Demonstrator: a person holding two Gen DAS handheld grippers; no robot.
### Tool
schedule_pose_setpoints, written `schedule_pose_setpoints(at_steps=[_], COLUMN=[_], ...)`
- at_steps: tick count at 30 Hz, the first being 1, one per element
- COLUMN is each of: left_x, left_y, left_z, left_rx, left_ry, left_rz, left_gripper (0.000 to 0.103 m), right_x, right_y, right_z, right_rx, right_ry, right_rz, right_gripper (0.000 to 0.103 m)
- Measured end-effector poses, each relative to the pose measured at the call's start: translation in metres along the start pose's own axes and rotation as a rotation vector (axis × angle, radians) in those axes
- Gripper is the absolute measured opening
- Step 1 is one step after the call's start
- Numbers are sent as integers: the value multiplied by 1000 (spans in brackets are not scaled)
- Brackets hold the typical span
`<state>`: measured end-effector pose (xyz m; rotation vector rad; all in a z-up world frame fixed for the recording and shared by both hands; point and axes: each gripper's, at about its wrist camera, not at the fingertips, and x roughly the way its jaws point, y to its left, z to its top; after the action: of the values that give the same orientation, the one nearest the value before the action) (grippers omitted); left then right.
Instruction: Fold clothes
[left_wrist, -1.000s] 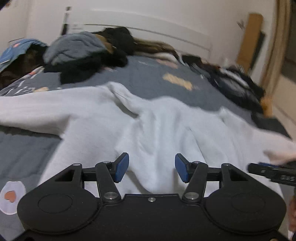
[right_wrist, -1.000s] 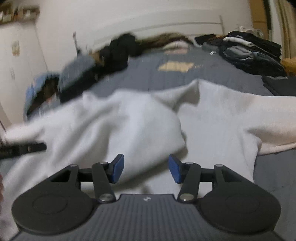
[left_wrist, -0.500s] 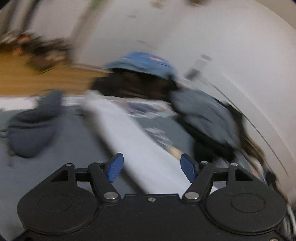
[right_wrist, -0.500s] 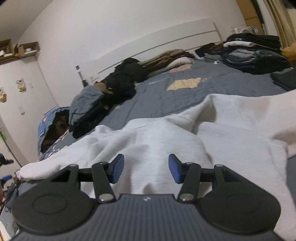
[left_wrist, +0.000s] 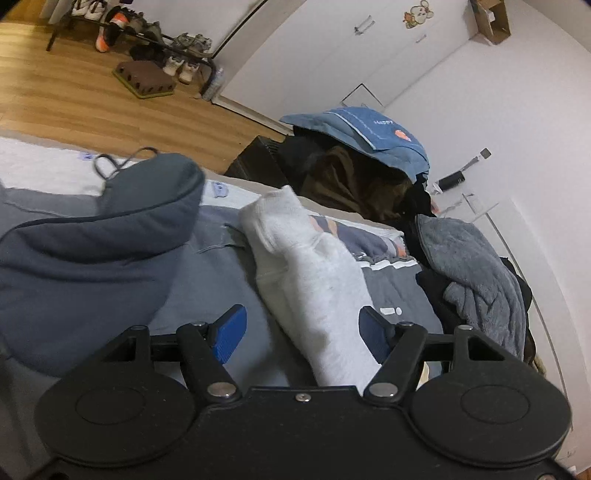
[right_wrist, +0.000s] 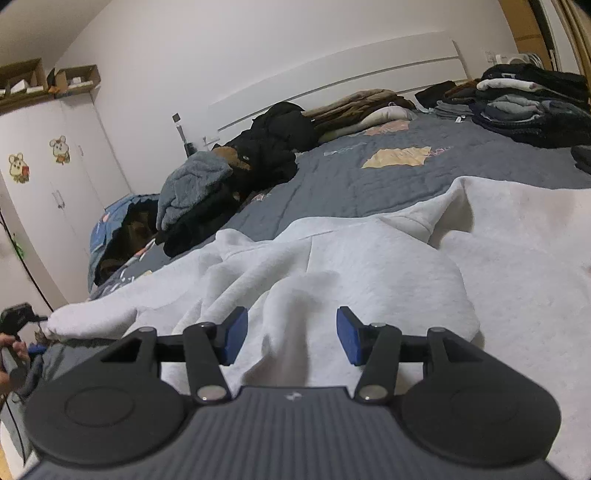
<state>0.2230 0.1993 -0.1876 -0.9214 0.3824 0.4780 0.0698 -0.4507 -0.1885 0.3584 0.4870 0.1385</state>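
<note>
Between the spread blue pads of the left tool runs a sleeve of the white sweatshirt. Its long axis leads straight ahead from the tool, leaning a little to the left, and ends at the ribbed cuff far out in front. The jaws stand wide apart and grip nothing; the right-hand pad sits just beside the cloth, perhaps touching it, while the left-hand pad is clear of it over the grey bed. To the left of this tool lies a dark grey garment, apart from the sleeve.

The right tool is also open and empty, poised low over the sweatshirt's bunched body, with a raised ridge of fabric passing up between its pads. From this tool the garment spreads ahead and to both sides; the sleeve stretches far off to the left, where the left tool shows small beside its tip.

So the left tool is much the nearer to the sleeve, and already lined up along it. My judgement is that the sleeve is the next part to be folded inward, towards the body on the right, and that the left tool would need only to close on the cloth under it.
</note>
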Motion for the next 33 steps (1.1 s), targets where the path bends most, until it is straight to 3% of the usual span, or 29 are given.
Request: schedule_pose_setpoints(at_steps=[3,8,10,12,13,15,19,24,28,33], left_x=[14,39,45,50,52,49,26,-7,-34,-61], left_y=[-2,4,5,5,3,-6,-41,-88,-115,-141], left_z=[1,2,3,3,3,1,-6,-29,-50,-77], left_rx=[29,6,5,18,35,100,280,468,551,662], left_ry=[-1,27,34,38,39,31,-29,-37,-16,-31], left_rz=[5,26,28,18,13,10,-42,-170,-282,-344], left_gripper=[63,49,48,34,19,10,8,8,8,8], right_x=[2,6,9,11,11,11,6,-4,-12,-22], right_y=[1,2,3,2,3,5,13,21,27,35], right_z=[-1,-3,-3,-4,-4,-4,-1,5,10,15], right_rx=[-3,-14,-11,-7,-9,-14,-27,-27,-28,-33], right_ry=[5,9,14,20,23,29,23,6,-8,-28], right_rz=[5,7,6,8,17,34,86,139,181,238], right_gripper=[52,52,52,52,52,52,52,53,55,55])
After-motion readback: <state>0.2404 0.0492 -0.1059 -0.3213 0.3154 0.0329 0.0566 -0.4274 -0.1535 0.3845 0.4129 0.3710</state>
